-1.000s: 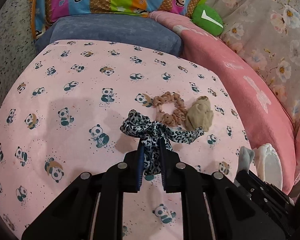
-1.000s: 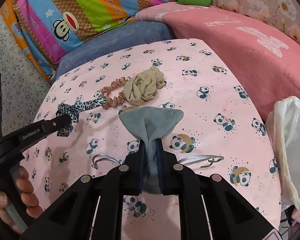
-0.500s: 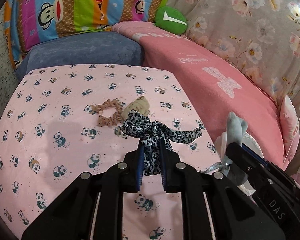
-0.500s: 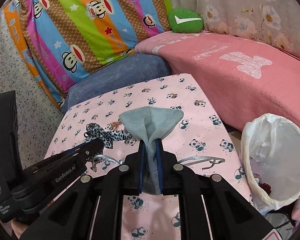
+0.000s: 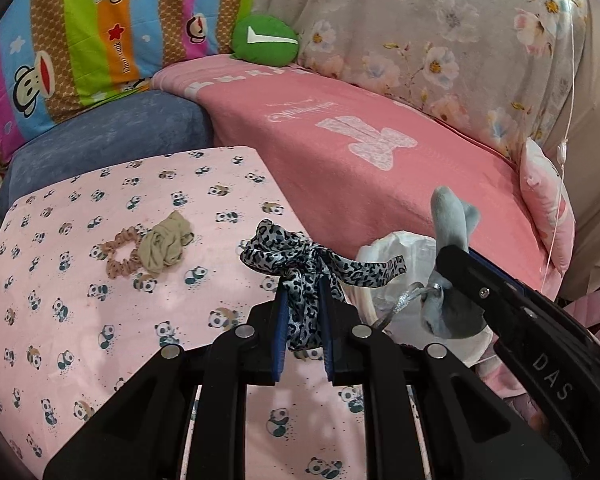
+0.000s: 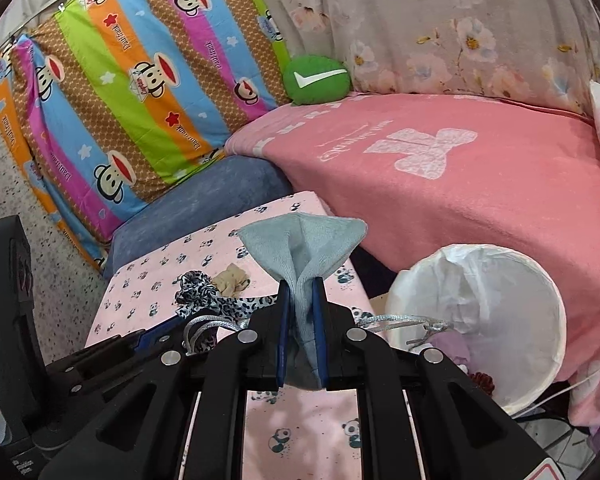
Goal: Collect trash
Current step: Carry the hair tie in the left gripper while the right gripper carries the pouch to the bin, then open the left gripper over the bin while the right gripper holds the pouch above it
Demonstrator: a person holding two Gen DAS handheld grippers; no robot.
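Note:
My left gripper (image 5: 303, 300) is shut on a leopard-print ribbon (image 5: 300, 264), held above the right edge of the panda-print table (image 5: 80, 320). My right gripper (image 6: 300, 292) is shut on a grey-blue cloth pouch (image 6: 304, 240) with a silver string (image 6: 400, 320) trailing from it. In the left wrist view the pouch (image 5: 452, 240) hangs over the white-lined trash bin (image 5: 400, 248). The bin (image 6: 500, 320) stands right of the table, below the pouch. A beige cloth (image 5: 166, 242) and a tan scrunchie (image 5: 120, 256) lie on the table.
A pink blanket (image 6: 460, 184) covers the sofa behind the bin. A blue cushion (image 5: 100, 136), a striped monkey-print pillow (image 6: 120, 100) and a green round cushion (image 5: 264, 40) sit behind the table. A thin white cord (image 5: 564, 120) hangs at the right.
Both grippers rose and swung right toward the bin, still shut on the ribbon and the pouch. The bin has come into full view; the beige cloth and scrunchie stay on the table.

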